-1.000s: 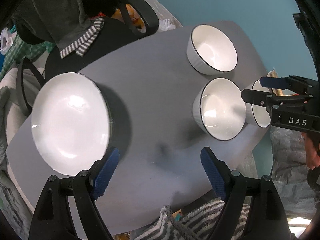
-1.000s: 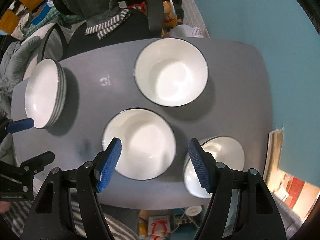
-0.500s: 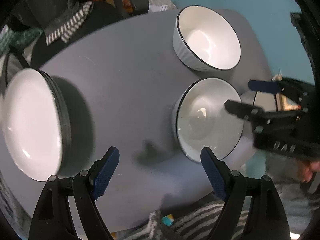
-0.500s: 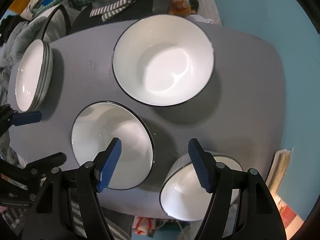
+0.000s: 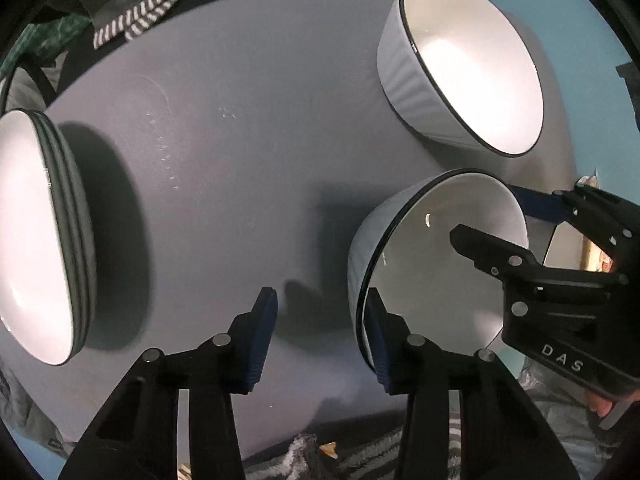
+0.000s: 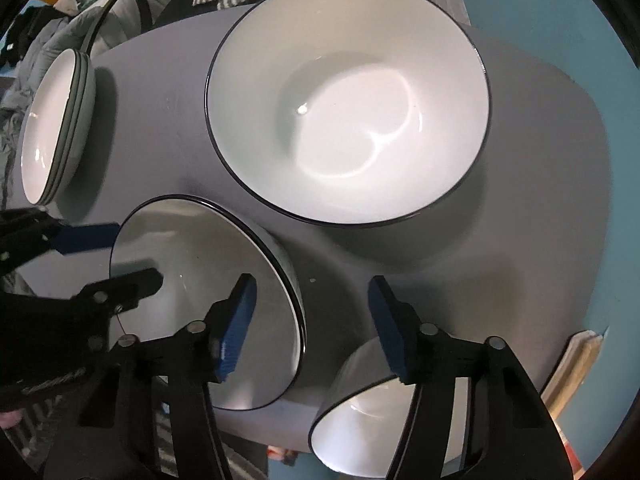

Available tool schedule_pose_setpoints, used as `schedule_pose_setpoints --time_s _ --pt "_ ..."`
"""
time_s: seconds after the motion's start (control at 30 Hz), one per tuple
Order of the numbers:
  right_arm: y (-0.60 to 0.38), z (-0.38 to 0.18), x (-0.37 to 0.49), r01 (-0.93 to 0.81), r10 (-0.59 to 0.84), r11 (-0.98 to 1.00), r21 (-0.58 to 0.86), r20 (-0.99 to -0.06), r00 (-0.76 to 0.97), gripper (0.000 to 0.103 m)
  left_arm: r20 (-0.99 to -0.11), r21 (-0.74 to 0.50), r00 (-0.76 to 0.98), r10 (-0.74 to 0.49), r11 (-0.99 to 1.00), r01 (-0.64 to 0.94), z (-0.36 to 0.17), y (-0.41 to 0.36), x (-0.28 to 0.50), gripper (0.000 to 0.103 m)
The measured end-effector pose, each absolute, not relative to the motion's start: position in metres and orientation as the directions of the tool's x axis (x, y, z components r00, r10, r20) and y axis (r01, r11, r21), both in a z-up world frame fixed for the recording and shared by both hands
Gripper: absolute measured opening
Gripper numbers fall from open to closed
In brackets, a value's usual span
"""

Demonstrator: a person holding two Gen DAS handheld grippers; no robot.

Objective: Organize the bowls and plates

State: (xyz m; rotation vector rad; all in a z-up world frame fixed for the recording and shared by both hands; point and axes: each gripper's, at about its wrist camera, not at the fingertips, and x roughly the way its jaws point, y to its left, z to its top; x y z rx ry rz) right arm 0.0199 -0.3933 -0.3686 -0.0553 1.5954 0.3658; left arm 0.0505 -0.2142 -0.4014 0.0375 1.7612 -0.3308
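Three white bowls with dark rims stand on the grey table (image 5: 240, 140): a large far bowl (image 5: 472, 68), a middle bowl (image 5: 432, 248) and a small near bowl (image 6: 380, 432). A stack of white plates (image 5: 32, 232) sits at the left. My left gripper (image 5: 320, 336) straddles the middle bowl's left wall, with one pad just inside the rim and the other well clear outside. Its jaws are closing. My right gripper (image 6: 312, 330) straddles the same bowl's right wall, one finger inside and one over the table. Its jaws are closing too, and neither pad presses the wall.
A chair with dark and striped clothing (image 5: 152, 12) stands behind the table's far edge. The floor (image 6: 560, 8) around the table is teal. Papers (image 6: 576, 364) lie off the table's right side. The small bowl sits close to the table's near edge.
Both grippers have come down onto the middle bowl from above, one on each side of it. Both pairs of jaws have narrowed, the left one more.
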Motion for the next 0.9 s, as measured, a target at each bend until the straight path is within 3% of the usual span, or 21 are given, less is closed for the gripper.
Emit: schedule_pose_setpoints --time_s 0.13,0.2,0.27,0.57,0.63,0.9 --pt "-0.393 -0.373 0.02 -0.247 0.209 0.942 0.226 -0.974 -0.093 0.04 -0.963 -0.204 -0.219 -0.158 0.957 0.206 -0.406 -0.215 0.051 0.04" --pt "-0.394 -0.374 0.021 -0.245 0.216 0.941 0.234 -0.972 -0.095 0.025 -0.958 -0.219 -0.231 -0.171 0.955 0.201 -0.408 -0.215 0.051 0.034" --pt "-0.395 -0.376 0.023 -0.219 0.249 0.937 0.271 -0.961 -0.122 0.016 -0.955 -0.228 -0.236 -0.179 0.953 0.202 -0.411 -0.215 0.051 0.03" --pt "-0.388 -0.376 0.015 -0.203 0.228 0.947 0.25 -0.966 -0.124 0.012 -0.947 -0.239 -0.263 -0.185 0.953 0.189 -0.428 -0.215 0.047 0.022" --pt "-0.384 -0.375 0.011 -0.205 0.218 0.949 0.24 -0.968 -0.123 0.012 -0.95 -0.238 -0.253 -0.185 0.951 0.197 -0.427 -0.219 0.044 0.015" --pt "-0.397 -0.371 0.016 -0.134 0.242 0.958 0.254 -0.965 -0.104 0.009 -0.948 -0.25 -0.24 -0.207 0.953 0.168 -0.432 -0.207 0.038 0.011"
